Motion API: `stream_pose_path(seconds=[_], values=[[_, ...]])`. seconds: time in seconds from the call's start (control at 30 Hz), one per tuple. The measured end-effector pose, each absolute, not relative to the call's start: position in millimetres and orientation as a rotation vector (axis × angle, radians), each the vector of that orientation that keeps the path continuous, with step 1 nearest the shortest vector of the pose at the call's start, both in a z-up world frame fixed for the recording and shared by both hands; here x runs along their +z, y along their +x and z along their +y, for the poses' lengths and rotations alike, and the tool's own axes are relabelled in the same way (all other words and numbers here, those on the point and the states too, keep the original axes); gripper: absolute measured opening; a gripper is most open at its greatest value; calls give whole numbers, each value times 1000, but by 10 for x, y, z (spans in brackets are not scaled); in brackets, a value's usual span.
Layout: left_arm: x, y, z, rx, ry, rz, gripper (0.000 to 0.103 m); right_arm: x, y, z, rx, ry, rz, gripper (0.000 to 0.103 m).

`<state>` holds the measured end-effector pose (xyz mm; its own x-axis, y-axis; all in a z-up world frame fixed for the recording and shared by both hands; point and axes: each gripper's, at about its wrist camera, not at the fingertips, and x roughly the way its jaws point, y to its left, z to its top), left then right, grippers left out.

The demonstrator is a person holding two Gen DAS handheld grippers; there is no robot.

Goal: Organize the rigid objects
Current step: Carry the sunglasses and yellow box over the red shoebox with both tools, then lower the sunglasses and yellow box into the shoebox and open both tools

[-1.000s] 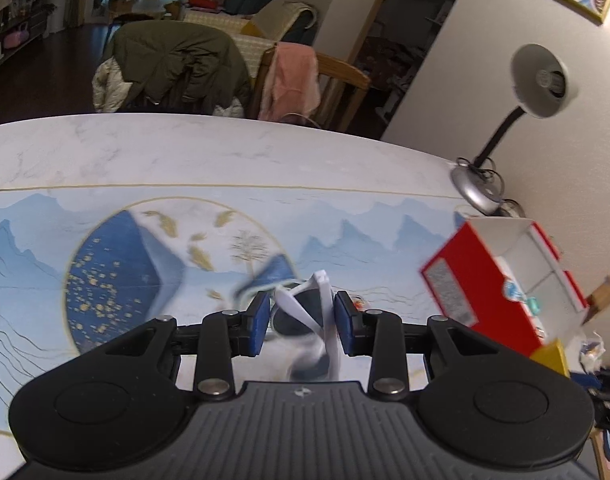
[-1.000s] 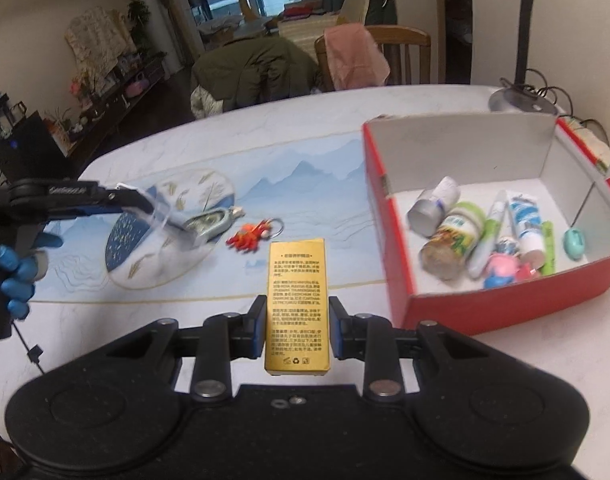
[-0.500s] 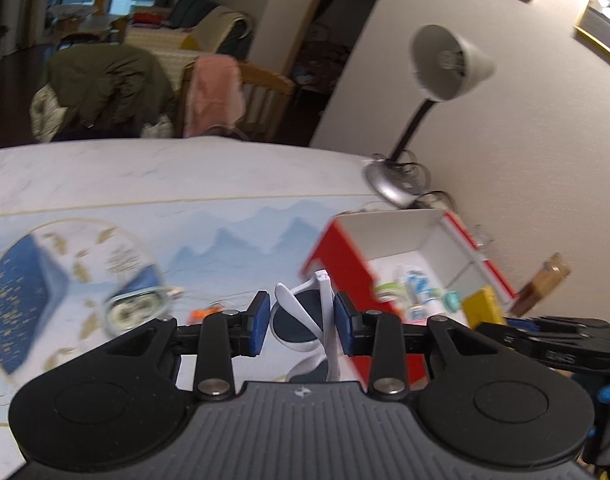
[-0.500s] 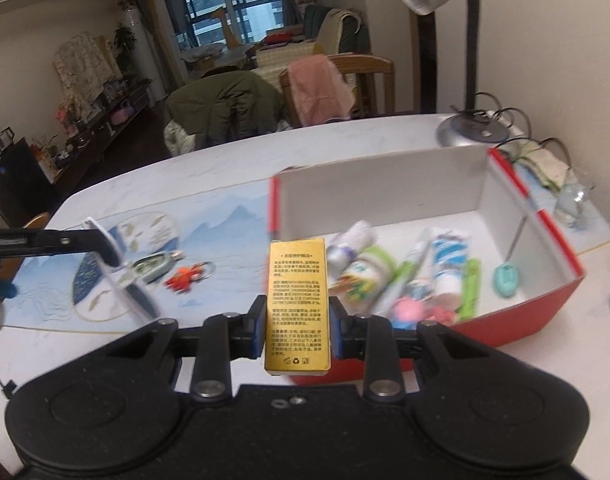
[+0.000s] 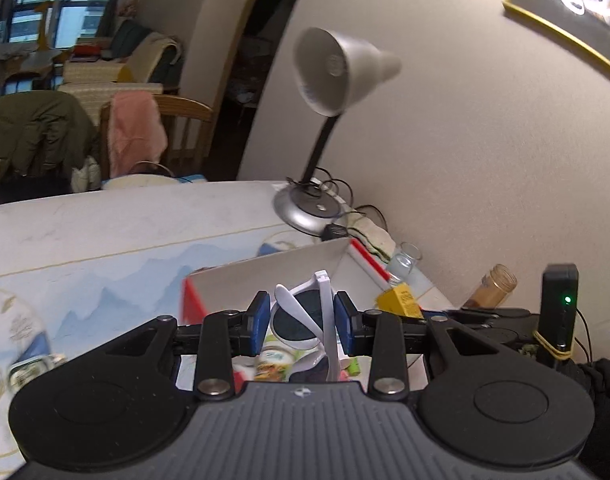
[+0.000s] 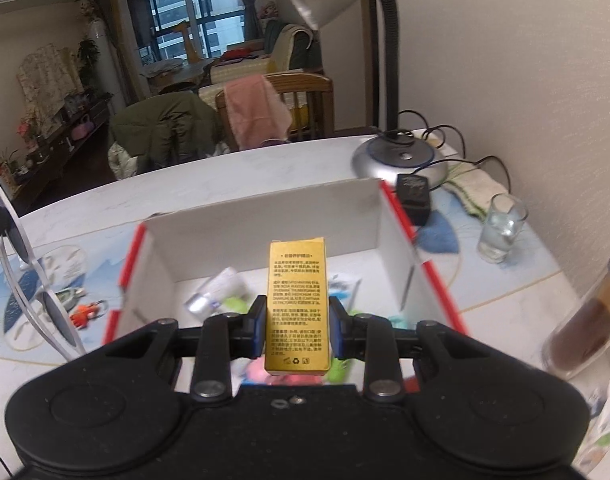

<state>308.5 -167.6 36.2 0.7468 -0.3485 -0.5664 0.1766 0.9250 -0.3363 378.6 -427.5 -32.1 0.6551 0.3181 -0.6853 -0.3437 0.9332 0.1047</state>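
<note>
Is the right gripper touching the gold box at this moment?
Touching. In the right wrist view the right gripper has both blue pads pressed flat against the sides of the gold box, no gap showing, holding it above the red box.

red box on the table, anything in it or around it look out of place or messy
Nothing spilled or damaged. The red box holds a loose, blurred jumble of small items. A key fob and red keychain lie outside it on the mat, not yet put away.

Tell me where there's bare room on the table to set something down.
The marble strip of the table behind the red box is bare, left of the lamp base. The box floor is crowded with tubes. Right of the box, a glass, adapter and cloth crowd the wall side.
</note>
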Motion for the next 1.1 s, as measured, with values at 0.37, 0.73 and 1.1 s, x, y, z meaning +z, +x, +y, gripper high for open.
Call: stream_pose_path(seconds=[0.37,0.73,1.1], values=[[-71,3657,-2361,-321,-190,813,34,-558,4049,-4408,394,-88,814,29],[-479,4118,-2594,-289,-135,919,34,-807,4116,-4350,465,-161,867,29],[-813,4554,-2790,-259,-100,985,28,-998,4235,-4272,484,-226,913,29]])
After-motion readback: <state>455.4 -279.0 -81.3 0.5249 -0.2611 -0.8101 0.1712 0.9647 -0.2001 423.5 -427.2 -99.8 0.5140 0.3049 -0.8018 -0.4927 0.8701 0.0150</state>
